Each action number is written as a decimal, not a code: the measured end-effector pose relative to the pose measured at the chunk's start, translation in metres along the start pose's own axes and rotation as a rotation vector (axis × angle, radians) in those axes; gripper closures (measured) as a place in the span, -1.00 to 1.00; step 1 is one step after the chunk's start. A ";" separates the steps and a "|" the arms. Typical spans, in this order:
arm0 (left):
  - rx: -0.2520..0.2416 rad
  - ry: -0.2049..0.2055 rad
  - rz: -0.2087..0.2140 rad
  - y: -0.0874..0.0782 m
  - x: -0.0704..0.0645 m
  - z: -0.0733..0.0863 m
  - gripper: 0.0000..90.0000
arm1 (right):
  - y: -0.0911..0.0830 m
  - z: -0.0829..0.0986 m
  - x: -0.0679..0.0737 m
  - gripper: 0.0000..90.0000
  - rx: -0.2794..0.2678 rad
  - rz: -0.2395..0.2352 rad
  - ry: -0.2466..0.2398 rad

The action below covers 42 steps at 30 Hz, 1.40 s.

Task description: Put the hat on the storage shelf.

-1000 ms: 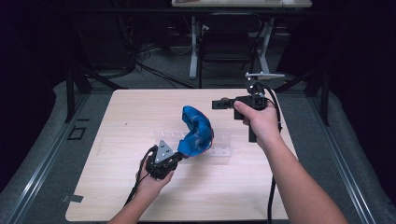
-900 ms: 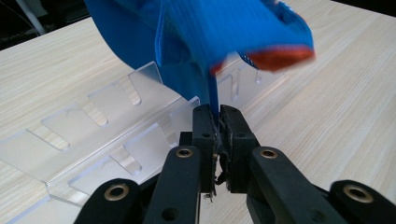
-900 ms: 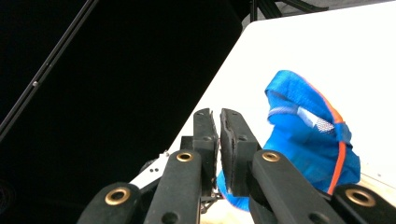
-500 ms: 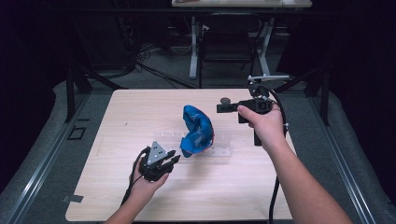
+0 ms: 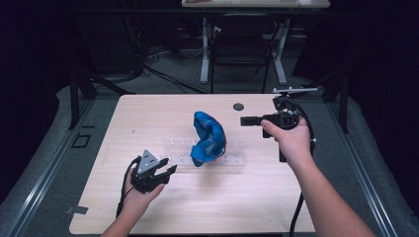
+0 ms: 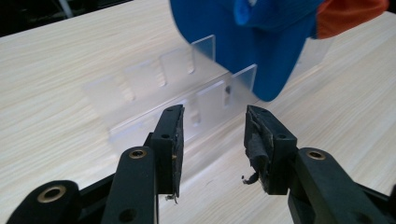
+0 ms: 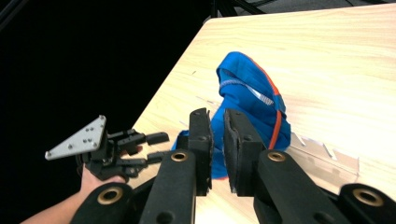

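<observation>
On the light wooden table (image 5: pixel 148 113) a blue cap (image 5: pixel 207 138) with an orange edge stands in a clear plastic rack (image 5: pixel 232 160), near the middle of the table. The cap sits upright between the transparent dividers of the rack, and it leans a little to one side. The left gripper (image 5: pixel 165 172) is held low over the table, just beside the left end of the rack, and it points toward the cap. In the left gripper view its jaws stand clearly apart, with nothing between them; the rack (image 6: pixel 163 88) and the lower part of the cap (image 6: pixel 261 46) are just in front of the jaws, but not touching them. The right gripper (image 5: pixel 245 120) is held above the table on the right side of the cap, apart from it, and it points to the left. In the right gripper view its jaws are almost together, with only a narrow gap, and they hold nothing; behind them the cap (image 7: pixel 252 102) and the left gripper (image 7: pixel 156 144) are seen farther off. A small dark round mark (image 5: pixel 238 106) lies on the table behind the cap.
</observation>
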<state>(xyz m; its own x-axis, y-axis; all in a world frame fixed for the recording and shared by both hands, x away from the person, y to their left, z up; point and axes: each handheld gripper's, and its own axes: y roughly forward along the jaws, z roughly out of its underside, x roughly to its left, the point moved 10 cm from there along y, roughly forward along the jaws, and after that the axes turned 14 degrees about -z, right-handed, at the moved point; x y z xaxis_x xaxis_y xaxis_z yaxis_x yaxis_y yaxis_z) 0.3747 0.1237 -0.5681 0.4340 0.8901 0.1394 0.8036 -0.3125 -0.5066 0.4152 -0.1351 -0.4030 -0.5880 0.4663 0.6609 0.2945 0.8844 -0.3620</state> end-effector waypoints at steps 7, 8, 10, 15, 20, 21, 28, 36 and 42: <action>0.022 -0.019 -0.026 -0.005 0.018 0.012 0.21 | -0.011 0.015 -0.008 0.76 0.019 0.054 -0.020; 0.027 -0.025 -0.025 -0.006 0.020 0.014 0.19 | -0.013 0.017 -0.010 0.76 0.016 0.069 -0.026; 0.032 -0.029 -0.032 -0.007 0.024 0.017 0.19 | -0.015 0.021 -0.011 0.75 0.019 0.079 -0.032; 0.026 -0.060 -0.021 -0.010 0.032 0.024 0.19 | -0.022 0.036 -0.014 0.73 0.026 0.110 -0.048; 0.013 -0.084 -0.024 -0.014 0.040 0.032 0.20 | -0.027 0.049 -0.017 0.71 0.045 0.190 -0.092; 0.012 -0.091 -0.027 -0.014 0.041 0.034 0.20 | -0.027 0.052 -0.017 0.71 0.047 0.186 -0.087; 0.026 -0.121 -0.038 -0.012 0.049 0.042 0.20 | -0.026 0.074 -0.025 0.70 0.068 0.228 -0.100; 0.049 -0.125 -0.048 -0.009 0.054 0.050 0.20 | -0.025 0.095 -0.038 0.69 0.052 0.237 -0.088; 0.055 -0.130 -0.053 -0.009 0.055 0.052 0.18 | -0.027 0.112 -0.052 0.67 0.033 0.283 -0.104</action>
<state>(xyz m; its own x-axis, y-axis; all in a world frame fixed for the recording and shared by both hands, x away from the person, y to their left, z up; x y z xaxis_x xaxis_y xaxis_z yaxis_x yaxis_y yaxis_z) 0.3698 0.1928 -0.6002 0.3322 0.9415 0.0573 0.7989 -0.2485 -0.5477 0.3535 -0.1853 -0.5013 -0.5605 0.6882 0.4607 0.4336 0.7178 -0.5447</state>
